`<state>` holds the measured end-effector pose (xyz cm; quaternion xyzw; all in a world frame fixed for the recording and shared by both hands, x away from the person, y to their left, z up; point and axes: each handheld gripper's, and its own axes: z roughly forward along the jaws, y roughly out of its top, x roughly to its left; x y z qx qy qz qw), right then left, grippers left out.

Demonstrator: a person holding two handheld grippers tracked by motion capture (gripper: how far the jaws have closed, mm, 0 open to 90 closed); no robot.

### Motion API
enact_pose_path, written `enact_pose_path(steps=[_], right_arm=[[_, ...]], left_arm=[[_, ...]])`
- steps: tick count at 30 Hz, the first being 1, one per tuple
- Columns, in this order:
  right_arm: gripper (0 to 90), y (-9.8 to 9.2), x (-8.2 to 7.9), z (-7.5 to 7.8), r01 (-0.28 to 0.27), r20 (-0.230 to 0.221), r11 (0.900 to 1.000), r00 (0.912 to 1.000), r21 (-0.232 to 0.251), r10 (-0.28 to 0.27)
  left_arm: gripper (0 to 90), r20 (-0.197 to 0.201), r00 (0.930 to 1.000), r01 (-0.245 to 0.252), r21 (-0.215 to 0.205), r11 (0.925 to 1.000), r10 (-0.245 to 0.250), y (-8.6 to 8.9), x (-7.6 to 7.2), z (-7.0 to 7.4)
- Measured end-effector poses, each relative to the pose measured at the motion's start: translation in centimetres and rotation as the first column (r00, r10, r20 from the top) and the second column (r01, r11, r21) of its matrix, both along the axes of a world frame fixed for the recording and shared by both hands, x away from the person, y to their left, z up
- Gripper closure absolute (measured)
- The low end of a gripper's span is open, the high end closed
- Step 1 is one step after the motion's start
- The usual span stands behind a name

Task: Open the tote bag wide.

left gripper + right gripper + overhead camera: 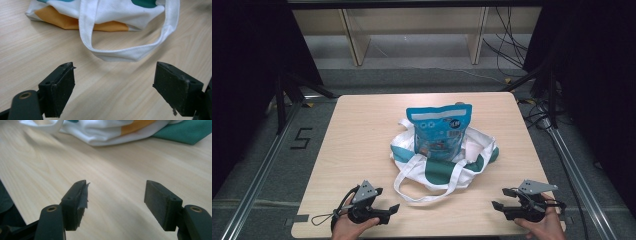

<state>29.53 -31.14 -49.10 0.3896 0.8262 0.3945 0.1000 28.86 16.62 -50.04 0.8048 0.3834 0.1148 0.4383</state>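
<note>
White canvas tote bag (447, 162) with teal patches lies crumpled mid-surface, blue snack pouch (439, 131) standing upright in or on it; pouch base is buried in the fabric, so can't tell whether it's actually inside the bag. Print on the pouch is too small to read. One white strap (424, 187) loops out toward the near edge, just ahead of the left gripper (394, 207). Left gripper sits at the near left of the wooden surface (362, 130), fingers open and empty, pointing toward the strap. In the left gripper view the strap loop (125, 53) sits past the finger tips, not between them and apparently clear of both pads; an orange panel (75, 23) of the bag shows behind, bag top cut off by the frame. Right gripper (498, 199) is at the near right, well apart from the bag, fingers spread wide with bare wood between them. Right gripper view catches just the bag's lower hem (112, 135) with white, orange and teal cloth, rest cropped; a frayed bit of pad lining hangs off the left finger (83, 195). Both hands are cut off by the bottom edge in the high view. Floor beyond the surface is dark, with a "5" marking (302, 138) at the left and some cables (507, 45) at the back right.
</note>
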Motion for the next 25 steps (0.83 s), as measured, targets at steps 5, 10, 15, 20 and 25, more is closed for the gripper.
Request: enact_pose_path(steps=[5, 10, 15, 20, 25], right_arm=[[34.3, -0.1, -0.8, -0.3, 0.003, -0.009, 1.000, 1.0000, -0.015, -0.003], [31.7, -0.4, -1.4, -0.7, -0.012, -0.021, 0.999, 0.9997, -0.037, 0.011], [31.7, -0.8, -1.1, -0.7, -0.033, 0.023, 0.998, 0.9991, -0.052, 0.035], [31.7, -0.7, -1.0, -0.7, -0.042, 0.007, 0.998, 0.9991, -0.053, 0.042], [31.7, -0.6, -1.2, -0.6, -0.006, -0.011, 0.999, 0.9999, -0.048, 0.006]], left_arm=[[16.2, 0.018, 0.9998, -0.005, 0.001, 1.0000, 0.005, -0.5, -0.9, 0.0], [16.0, 0.014, 0.9999, 0.005, 0.001, 1.0000, -0.005, -0.7, -1.2, -0.1], [15.9, 0.014, 0.9998, 0.010, 0.038, 0.9992, -0.011, -0.4, -0.9, -0.2], [15.9, 0.012, 0.9999, 0.012, 0.037, 0.9992, -0.012, -0.6, -0.9, -0.3], [15.9, 0.020, 0.9990, 0.038, 0.072, 0.9967, -0.040, -0.4, -0.8, -0.3]])
